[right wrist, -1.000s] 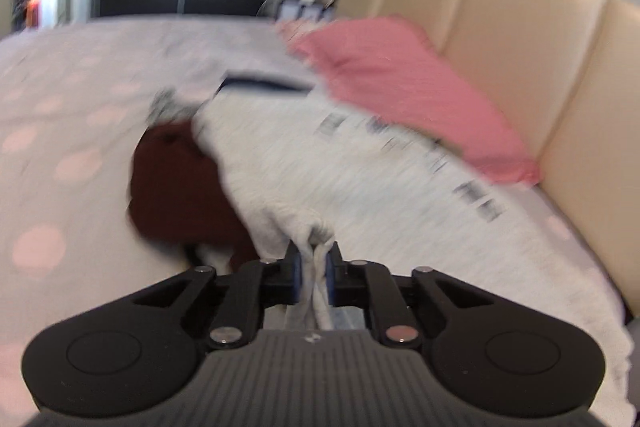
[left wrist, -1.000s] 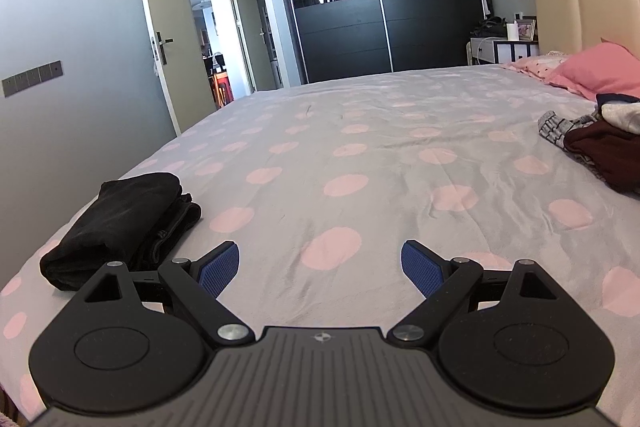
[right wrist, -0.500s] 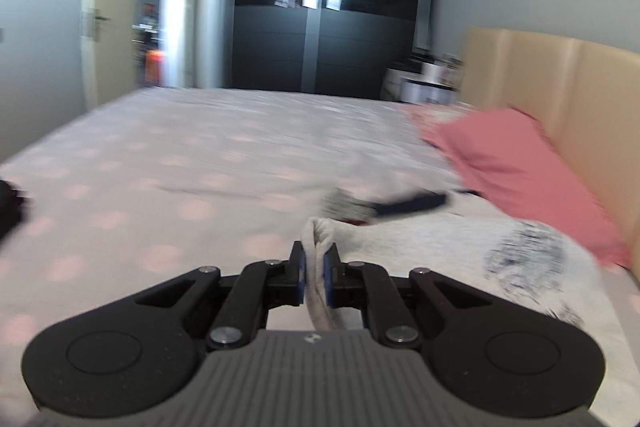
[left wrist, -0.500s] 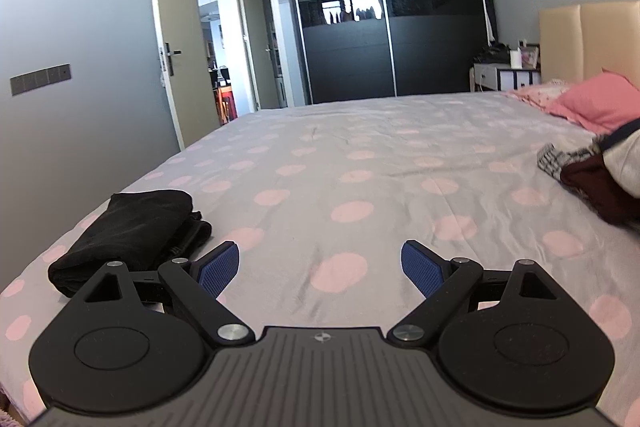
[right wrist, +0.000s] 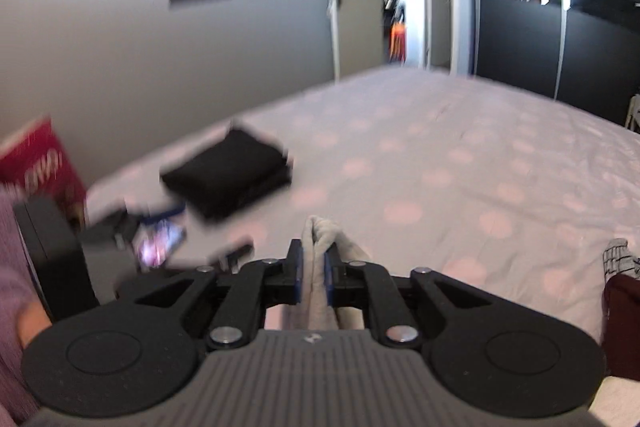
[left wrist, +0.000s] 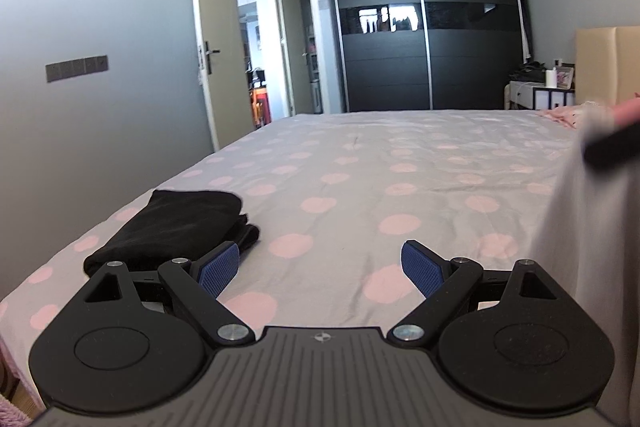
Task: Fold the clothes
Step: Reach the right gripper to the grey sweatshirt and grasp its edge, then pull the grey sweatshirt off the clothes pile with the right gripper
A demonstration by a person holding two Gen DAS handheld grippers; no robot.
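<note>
My left gripper [left wrist: 320, 267] holds its jaws wide apart and empty over the near bed [left wrist: 400, 163], beside the folded black garment [left wrist: 176, 223]. My right gripper's [right wrist: 314, 277] jaws are opening, the grey-white garment [right wrist: 320, 267] between them, hanging to my right.

A home bedroom: polka-dot bed [left wrist: 360, 187], padded headboard [left wrist: 608, 67], dark sliding wardrobe [left wrist: 424, 11], probably a nightstand [left wrist: 536, 95].
</note>
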